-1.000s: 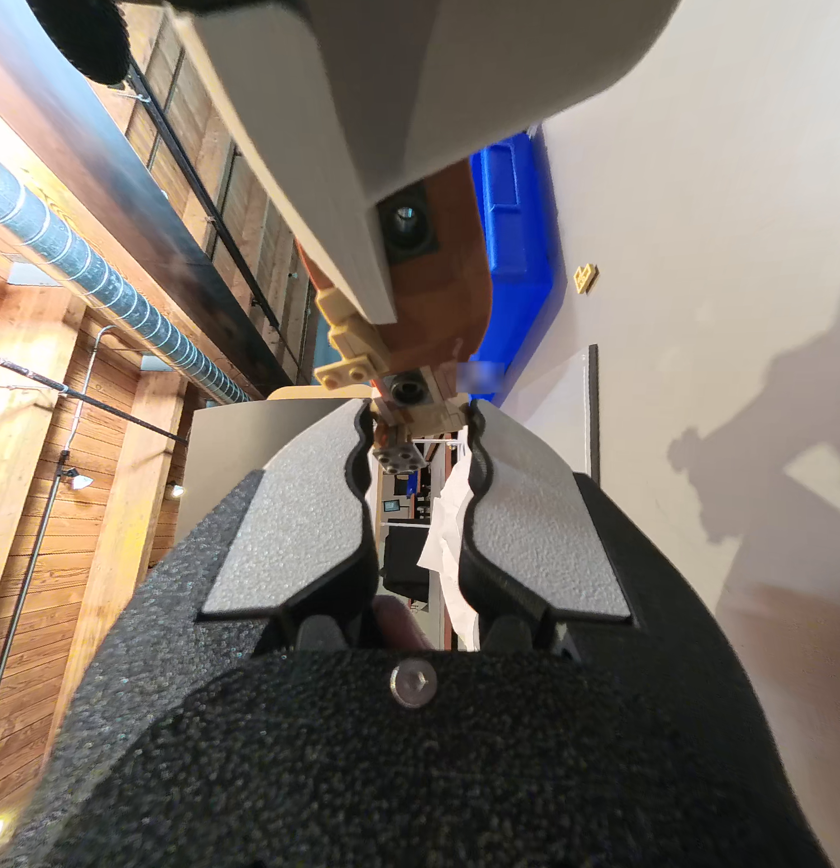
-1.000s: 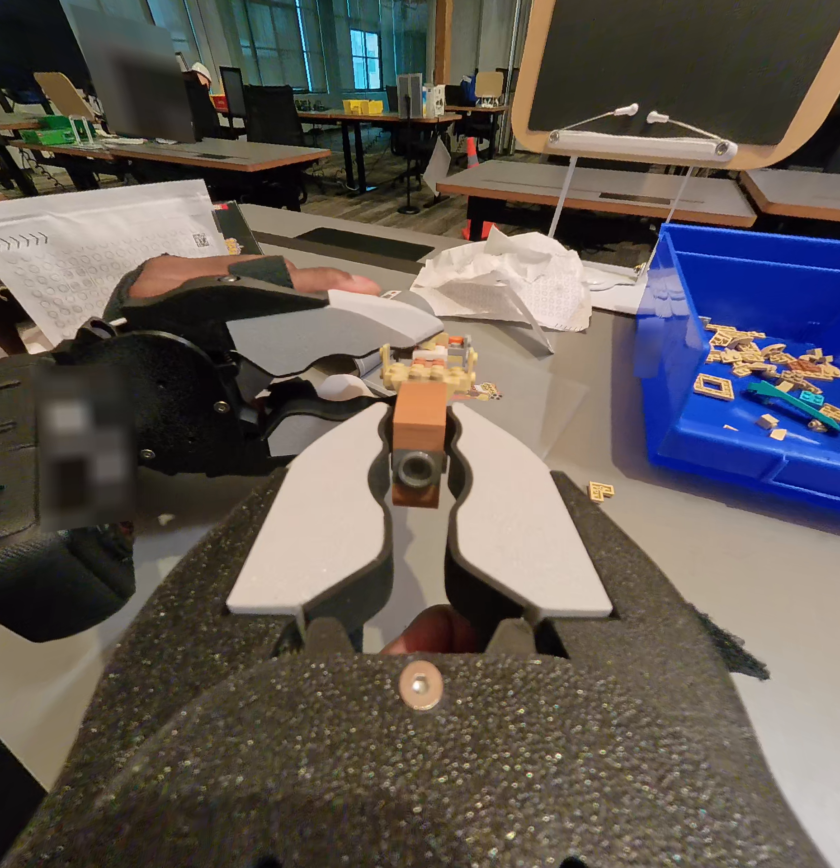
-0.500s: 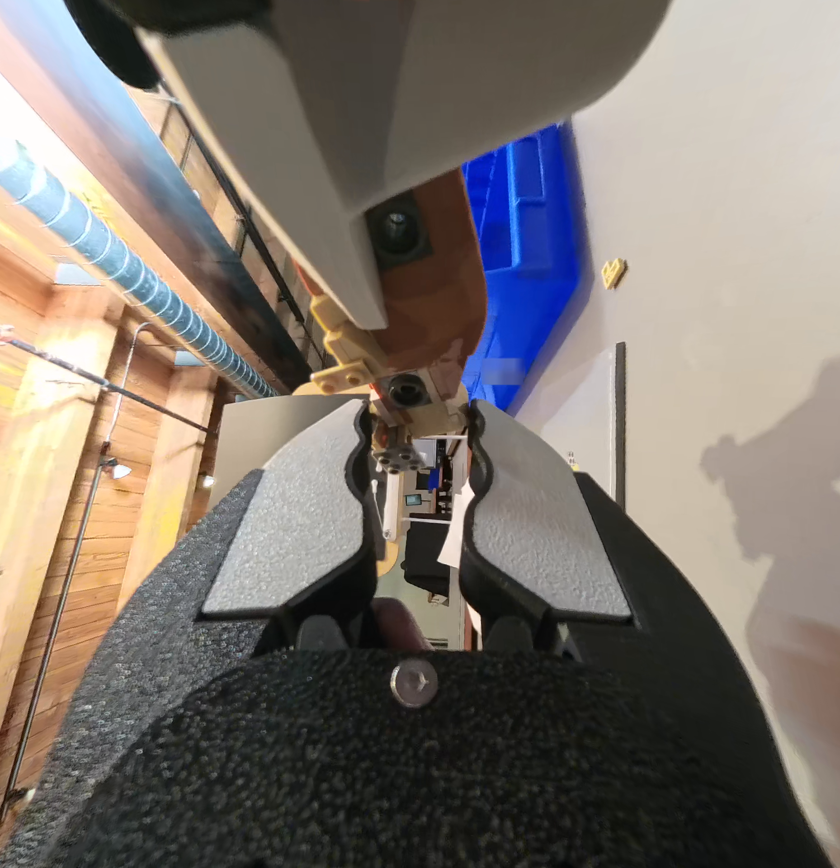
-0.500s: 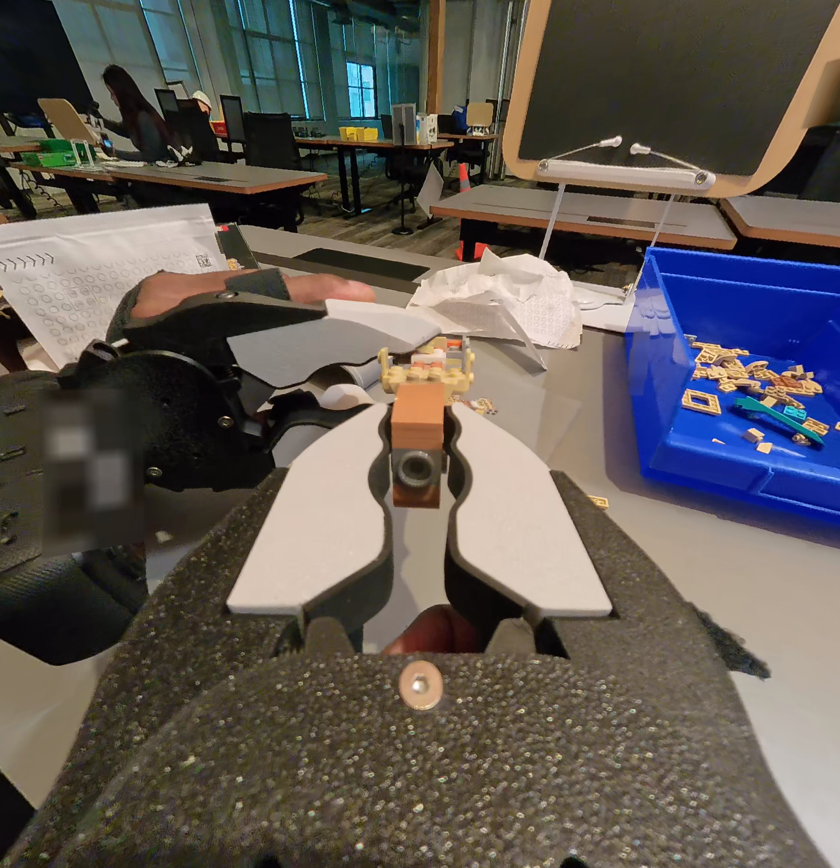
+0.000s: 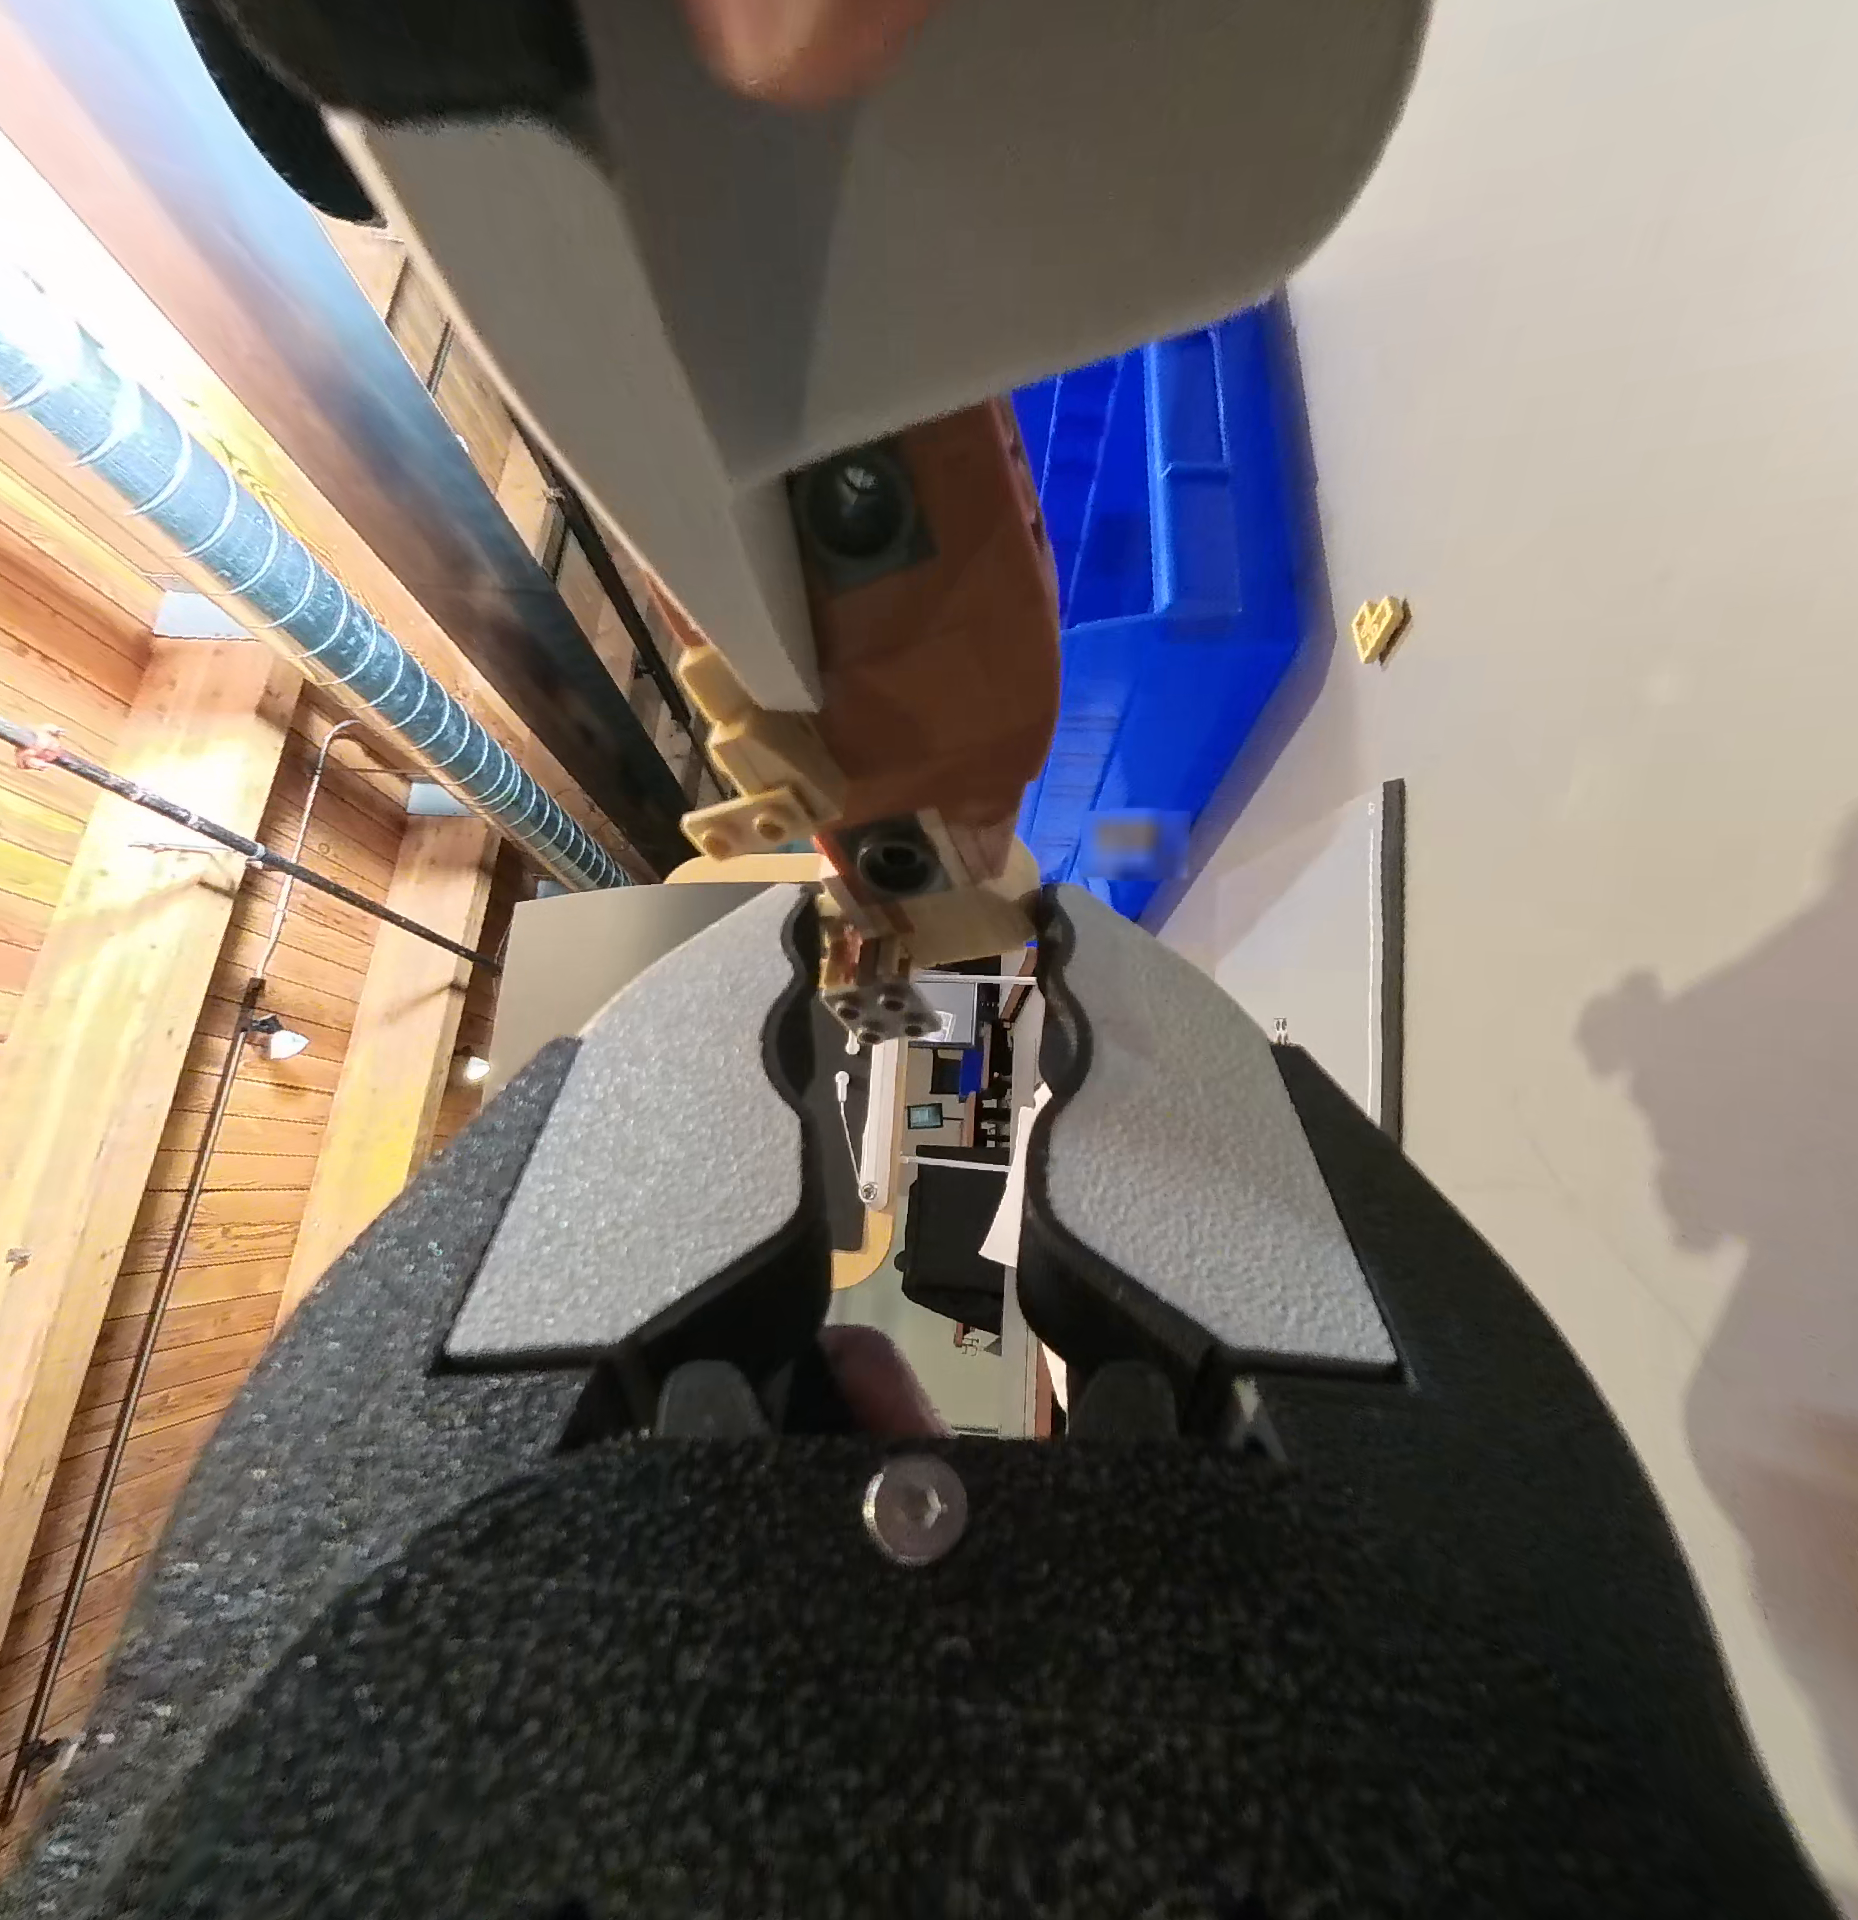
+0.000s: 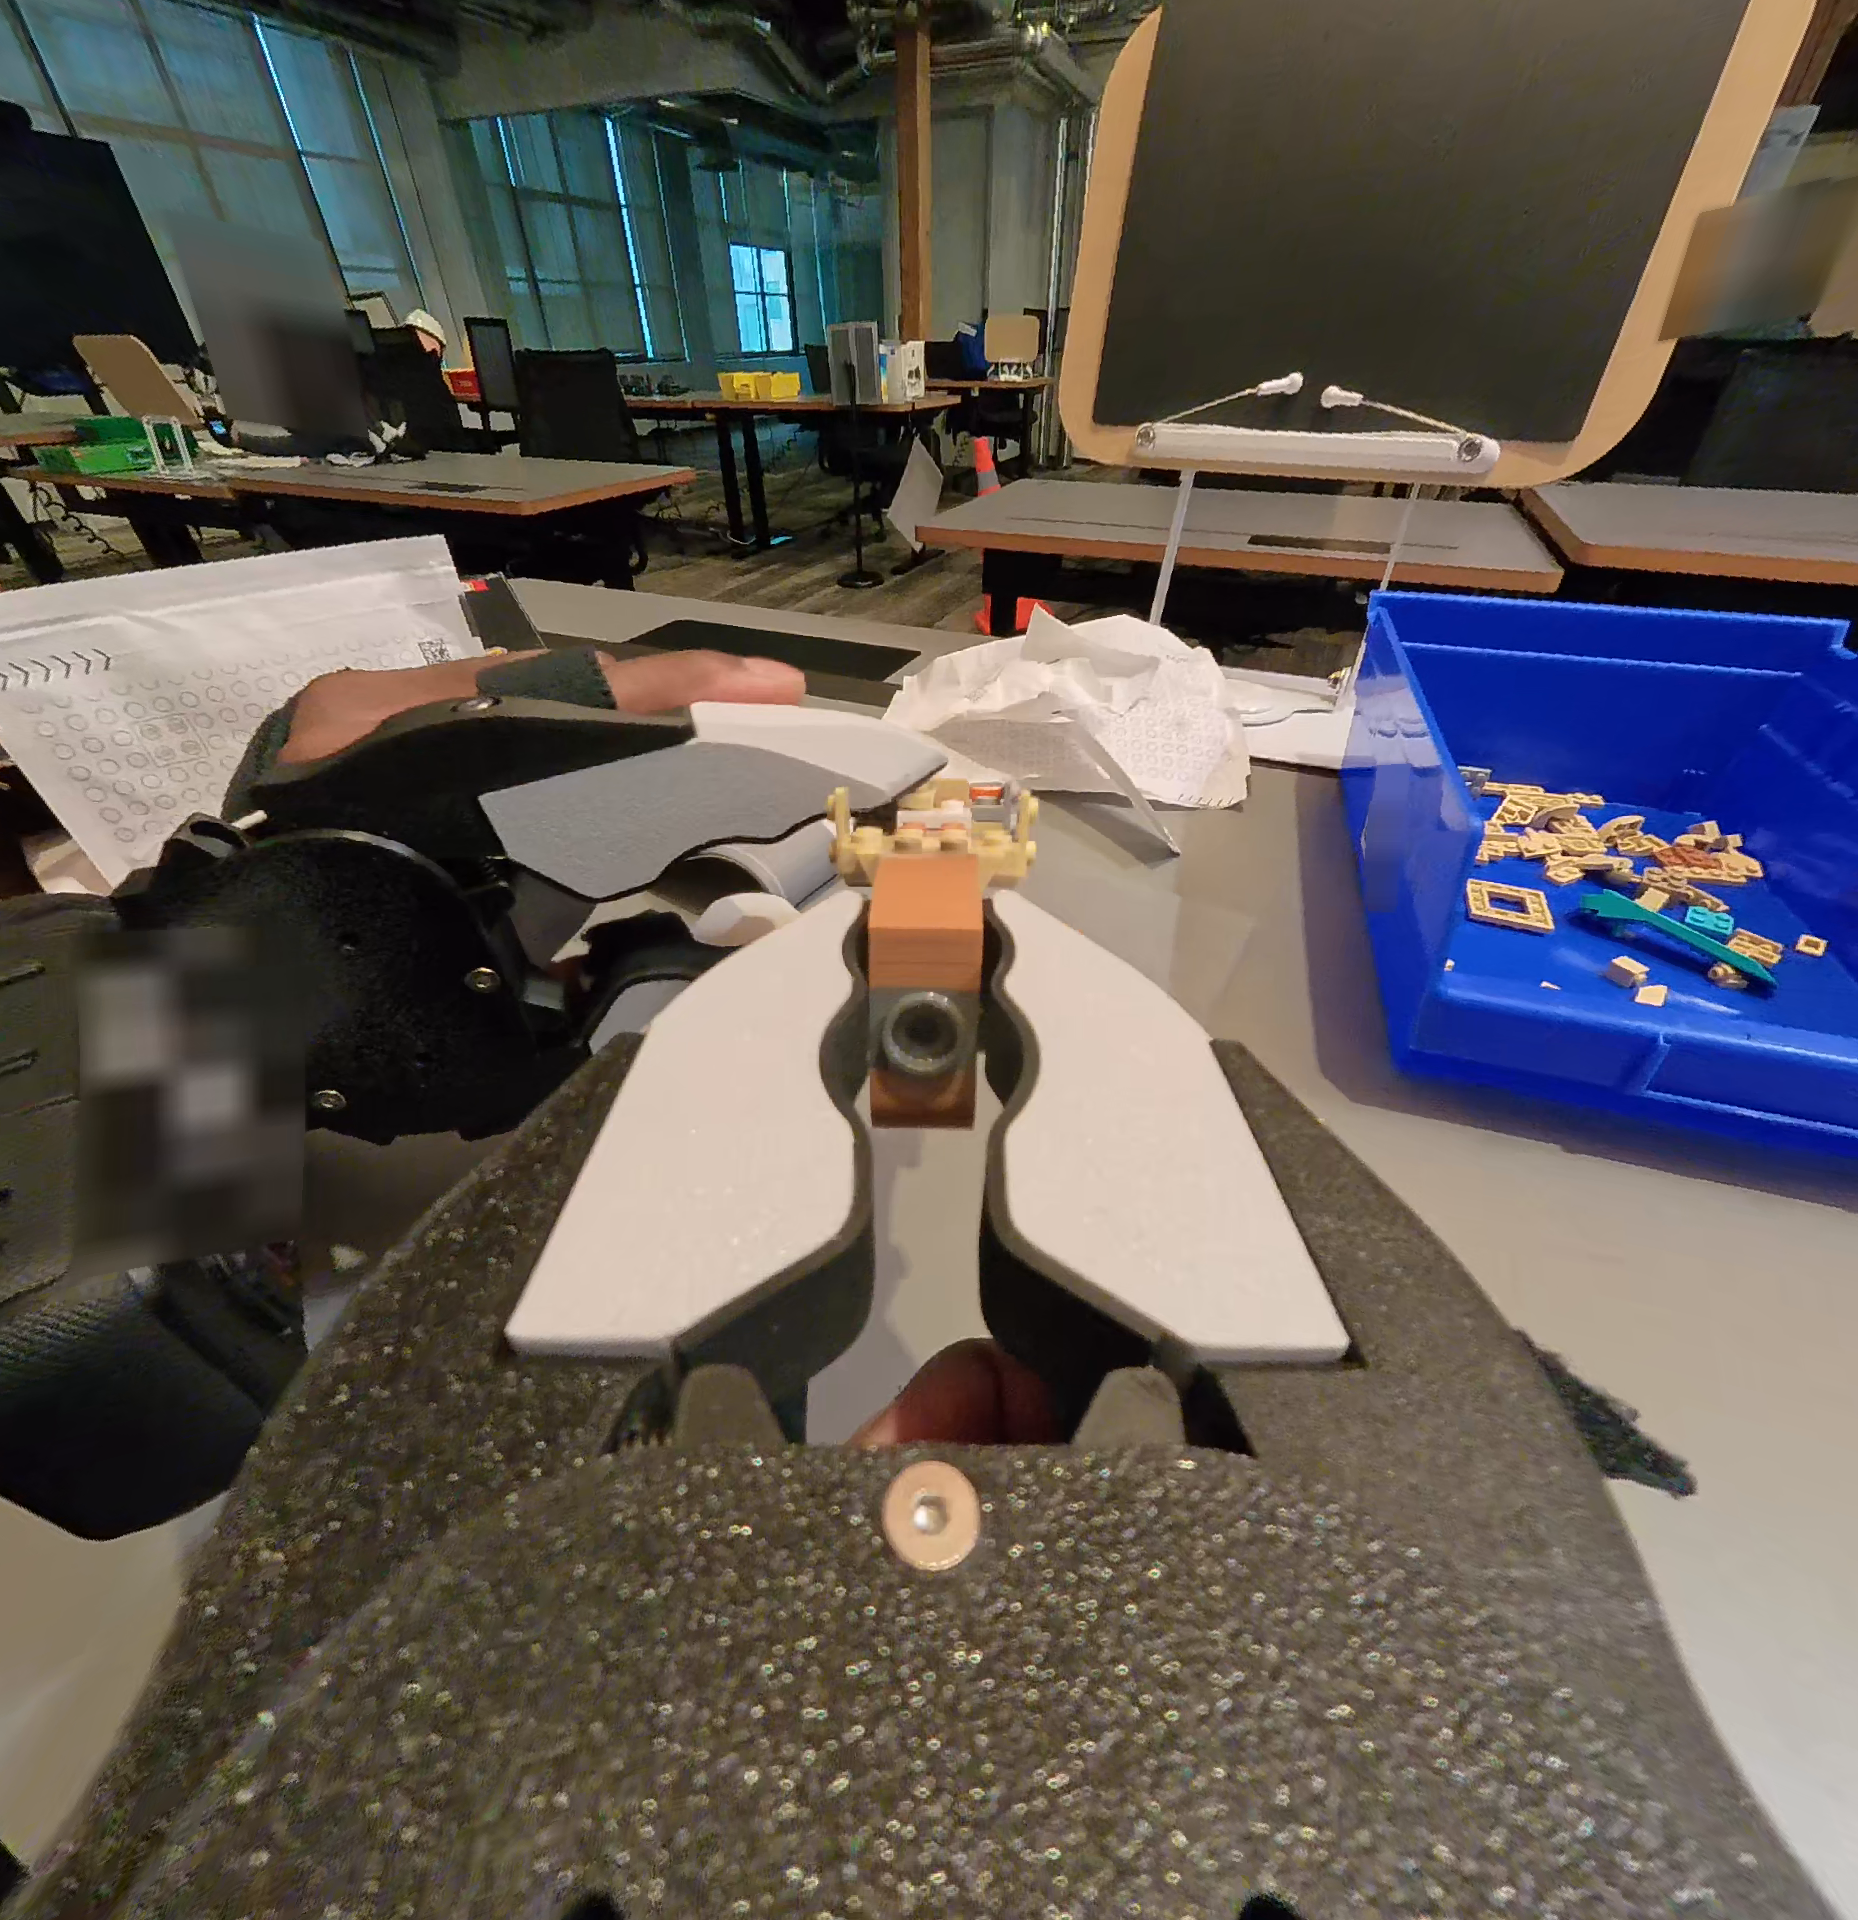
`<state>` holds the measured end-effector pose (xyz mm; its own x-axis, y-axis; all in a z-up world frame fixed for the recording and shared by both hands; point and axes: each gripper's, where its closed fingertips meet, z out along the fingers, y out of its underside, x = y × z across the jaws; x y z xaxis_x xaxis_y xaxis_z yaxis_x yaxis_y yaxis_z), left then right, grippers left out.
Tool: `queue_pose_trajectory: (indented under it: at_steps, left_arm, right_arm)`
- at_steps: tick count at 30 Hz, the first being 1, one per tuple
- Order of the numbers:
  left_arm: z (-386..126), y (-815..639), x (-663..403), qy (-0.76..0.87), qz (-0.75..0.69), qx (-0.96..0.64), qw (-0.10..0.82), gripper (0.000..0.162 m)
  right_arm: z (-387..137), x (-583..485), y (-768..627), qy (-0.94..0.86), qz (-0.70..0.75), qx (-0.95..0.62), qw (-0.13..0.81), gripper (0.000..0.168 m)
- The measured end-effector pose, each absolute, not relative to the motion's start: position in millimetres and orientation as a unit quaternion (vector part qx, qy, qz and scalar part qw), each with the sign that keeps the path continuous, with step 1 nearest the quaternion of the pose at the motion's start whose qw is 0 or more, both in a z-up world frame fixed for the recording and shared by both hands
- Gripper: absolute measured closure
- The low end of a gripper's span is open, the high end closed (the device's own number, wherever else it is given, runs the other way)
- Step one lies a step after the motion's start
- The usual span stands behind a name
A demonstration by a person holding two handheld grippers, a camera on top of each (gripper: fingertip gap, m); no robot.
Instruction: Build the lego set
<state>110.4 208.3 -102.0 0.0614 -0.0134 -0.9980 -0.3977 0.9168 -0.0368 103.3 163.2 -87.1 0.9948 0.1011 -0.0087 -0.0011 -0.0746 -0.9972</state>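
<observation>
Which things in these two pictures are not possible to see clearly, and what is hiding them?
- Left wrist view: most of the brown piece is covered by the right gripper finger.
- Right wrist view: where the left gripper touches the tan assembly is hidden behind its own finger.
- Right wrist view: loose pieces in the blue bin are too small to identify.

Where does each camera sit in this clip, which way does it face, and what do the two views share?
Left wrist view: on the left gripper, rolled sideways so the table fills the right; a fingertip shows behind its fingers, which are shut on the lego model.
Right wrist view: on the right gripper, looking level across the table toward the blue bin; the left hand shows.
Shared: the lego model, gripped by both, the bin, and the loose tan piece.
</observation>
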Motion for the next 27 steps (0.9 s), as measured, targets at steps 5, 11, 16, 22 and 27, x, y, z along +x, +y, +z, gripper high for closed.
queue_pose_trajectory:
  at_steps: [5,11,16,22,27]
  left_arm:
    - [-100.5,208.2,110.6,0.670,0.126,-0.161,0.714,0.123]
    - [-97.6,207.5,110.2,0.668,0.116,-0.172,0.715,0.123]
    - [-94.7,203.5,110.8,0.667,0.105,-0.171,0.718,0.122]
    - [-92.3,202.8,110.4,0.664,0.103,-0.172,0.720,0.122]
    - [-92.3,203.5,110.3,0.664,0.100,-0.172,0.721,0.123]
  right_arm:
    - [-84.6,103.6,162.9,-0.030,0.033,-0.725,0.687,0.151]
    - [-80.7,102.1,161.3,-0.029,0.018,-0.713,0.700,0.151]
    - [-78.8,100.7,161.3,-0.027,0.018,-0.709,0.705,0.151]
    - [-77.0,101.3,160.4,-0.021,0.022,-0.703,0.710,0.151]
    - [-77.0,101.6,160.1,-0.016,0.028,-0.700,0.713,0.151]
